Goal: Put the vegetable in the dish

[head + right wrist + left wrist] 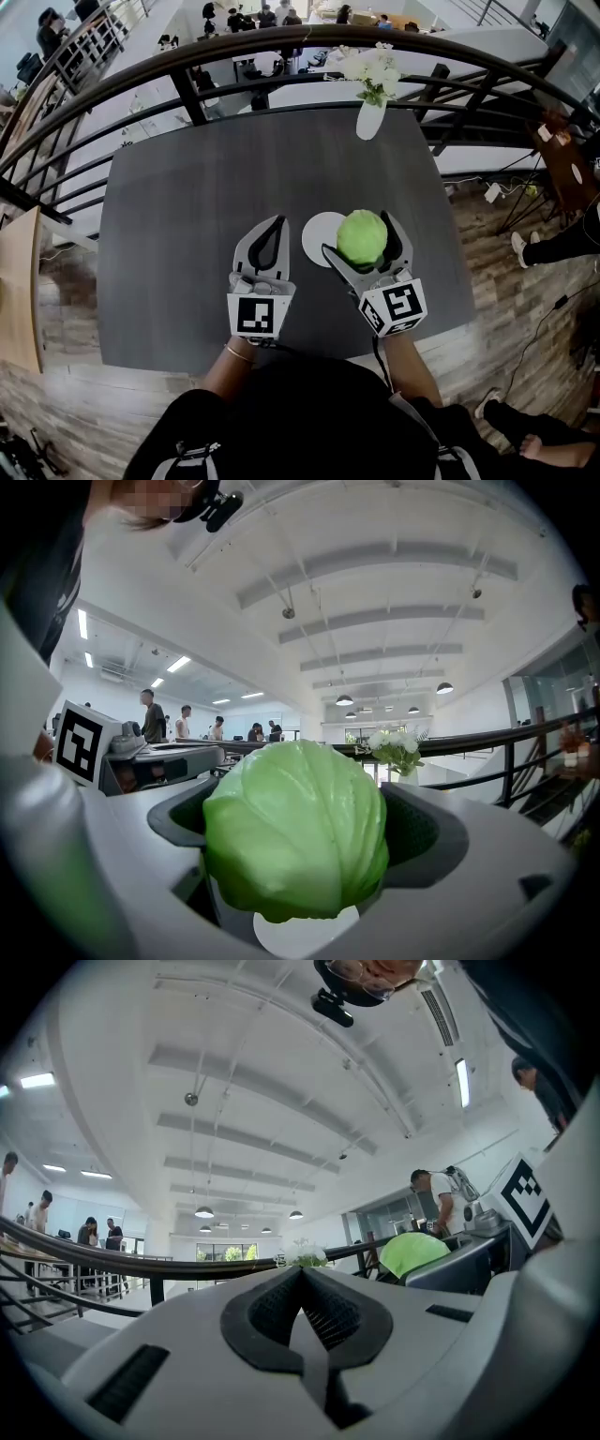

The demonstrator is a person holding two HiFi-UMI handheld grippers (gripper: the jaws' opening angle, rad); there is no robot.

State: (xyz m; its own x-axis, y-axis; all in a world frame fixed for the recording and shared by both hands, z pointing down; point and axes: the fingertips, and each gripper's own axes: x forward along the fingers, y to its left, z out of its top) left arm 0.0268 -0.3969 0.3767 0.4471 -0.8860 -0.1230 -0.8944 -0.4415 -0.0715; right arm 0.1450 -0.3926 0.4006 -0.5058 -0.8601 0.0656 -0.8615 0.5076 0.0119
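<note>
My right gripper (362, 240) has the vegetable, a green cabbage (362, 236), clamped between its jaws. In the right gripper view both pads press into its sides and it fills the gap between them. The white dish (319, 238) lies on the dark table (178, 234), and from the head view the cabbage hangs over the dish's right edge rather than over its middle. Below the cabbage, in the right gripper view, a crescent of the dish (302, 937) shows, so I judge the cabbage is over the dish, but I can't tell whether it touches it yet.

My left gripper (274, 230) sits just left of the dish with its jaws brought together on nothing; in the left gripper view the pads meet with no gap and nothing between. Well beyond the dish, at the table's far edge, stands a white vase of flowers (370, 114), out of the way.

I take this as the placing step: picked up, carried, not yet released. Next I should nudge the cabbage left toward the dish's centre, lower it until it rests, then part the jaws slowly, since a round head may roll off the shallow rim
</note>
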